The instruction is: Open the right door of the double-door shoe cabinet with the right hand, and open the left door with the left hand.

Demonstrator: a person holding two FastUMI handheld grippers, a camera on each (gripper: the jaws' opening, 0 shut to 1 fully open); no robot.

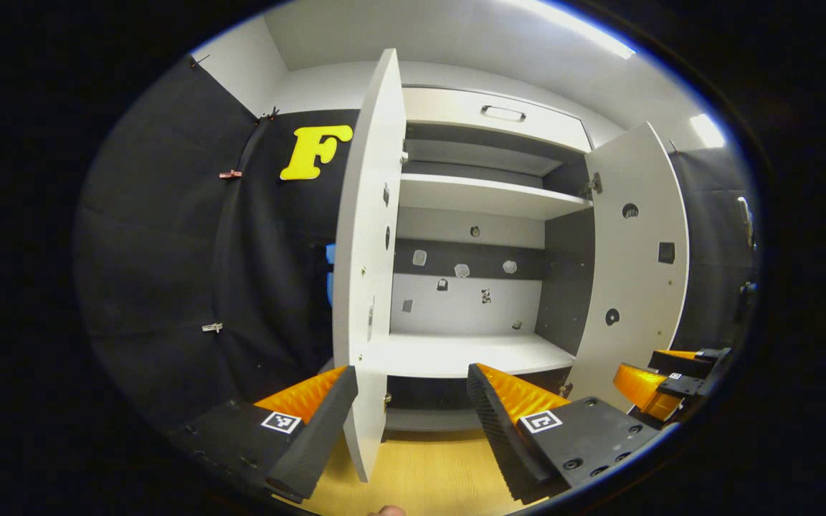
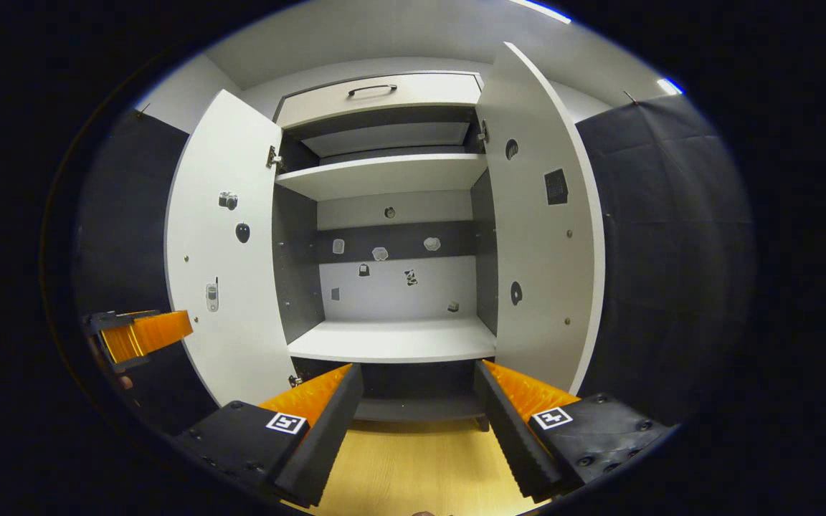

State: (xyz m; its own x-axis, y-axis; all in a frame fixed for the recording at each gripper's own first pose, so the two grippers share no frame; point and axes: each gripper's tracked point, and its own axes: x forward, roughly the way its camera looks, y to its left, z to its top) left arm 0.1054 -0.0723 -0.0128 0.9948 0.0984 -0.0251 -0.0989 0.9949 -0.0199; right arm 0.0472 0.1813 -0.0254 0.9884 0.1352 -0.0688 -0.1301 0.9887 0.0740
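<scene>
left door (image 1: 363, 287): swung out wide, we see it edge-on in the left gripper view, its free edge standing between our left fingers.
right door (image 2: 538, 236): also swung out wide; in the right gripper view it stands just right of the right gripper, not touching it.
left gripper (image 1: 409, 419): jaws spread, nothing pinched; the door edge sits in the gap nearer the left finger, contact we can't tell.
right gripper (image 2: 416, 423): jaws apart, empty, pointed into the open cabinet (image 2: 391, 337) above the wood floor (image 2: 413, 466).
task status: we judge both doors open, so only the retreat is left.
risk 1: pulling the left gripper sideways instead of straight back; a finger would catch the door edge and push it toward shut or strain the hinge.
risk 2: closing the left jaws now would clamp the door and drag it with the hand.
risk 3: right gripper drifting right would nudge that door's inner face.
risk 4: the two grippers sit near each other low down; crossing paths on retreat could knock them together.
doors' own motion: can't tell if the hinges hold; an unheld door may creep back.
</scene>
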